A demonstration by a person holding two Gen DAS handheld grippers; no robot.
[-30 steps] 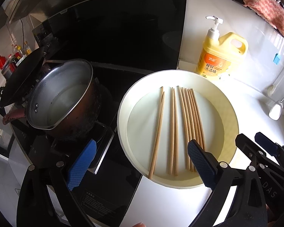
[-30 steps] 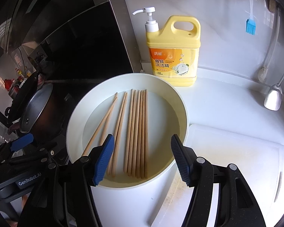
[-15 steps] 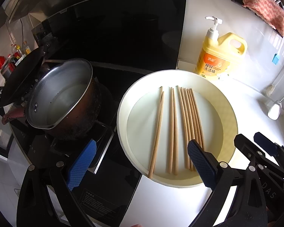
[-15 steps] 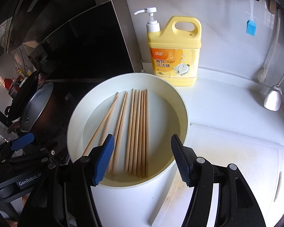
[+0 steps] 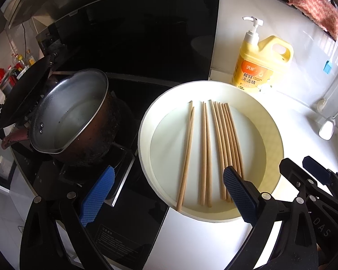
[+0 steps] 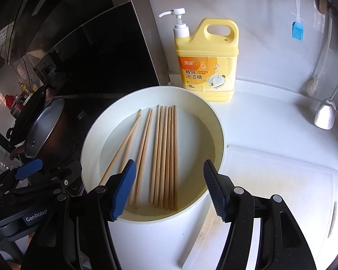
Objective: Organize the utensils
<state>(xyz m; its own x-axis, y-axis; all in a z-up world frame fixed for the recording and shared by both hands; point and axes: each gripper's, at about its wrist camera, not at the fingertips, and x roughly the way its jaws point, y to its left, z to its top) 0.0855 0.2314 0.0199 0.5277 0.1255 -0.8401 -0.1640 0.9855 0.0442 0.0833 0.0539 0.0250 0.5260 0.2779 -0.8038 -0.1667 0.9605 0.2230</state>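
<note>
Several wooden chopsticks [image 5: 205,153] lie side by side in a round cream plate [image 5: 271,126] on the white counter. They also show in the right wrist view [image 6: 164,155], on the same plate [image 6: 216,121]. My left gripper [image 5: 169,193] is open and empty, hovering over the plate's near left edge. My right gripper [image 6: 169,191] is open and empty over the plate's near edge, its fingers astride the near ends of the chopsticks. The left gripper also shows in the right wrist view [image 6: 27,168], at the left.
A metal pot [image 5: 72,117] sits on the black stove left of the plate. A yellow dish-soap bottle [image 6: 205,63] stands behind the plate. A white cutting board [image 6: 279,193] lies right of the plate. A blue brush [image 6: 297,29] and a ladle [image 6: 325,112] hang on the wall.
Both grippers have shifted very slightly; the plate and chopsticks have not moved. Both stay open.
</note>
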